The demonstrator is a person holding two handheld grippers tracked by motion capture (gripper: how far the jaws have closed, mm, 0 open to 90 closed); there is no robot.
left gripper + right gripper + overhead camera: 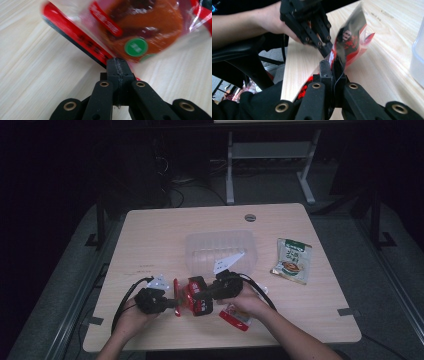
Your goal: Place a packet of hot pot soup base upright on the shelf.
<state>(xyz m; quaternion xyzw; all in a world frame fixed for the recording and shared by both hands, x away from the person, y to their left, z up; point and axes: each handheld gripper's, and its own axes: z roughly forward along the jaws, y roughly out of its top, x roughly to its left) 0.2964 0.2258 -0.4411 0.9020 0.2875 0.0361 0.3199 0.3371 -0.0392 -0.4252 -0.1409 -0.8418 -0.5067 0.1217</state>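
Here, from the high view, we hold the red packet (194,296) between left gripper (172,303) and right gripper (197,296), low over the table (150,235). In the left gripper view, our jaws pinch its edge. In the right gripper view, ours clamp the opposite edge.

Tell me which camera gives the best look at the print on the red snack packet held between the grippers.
The left gripper view: the red snack packet is close, face-on, its green round sticker plain. The right gripper view shows it edge-on; the high view shows it small and dim.
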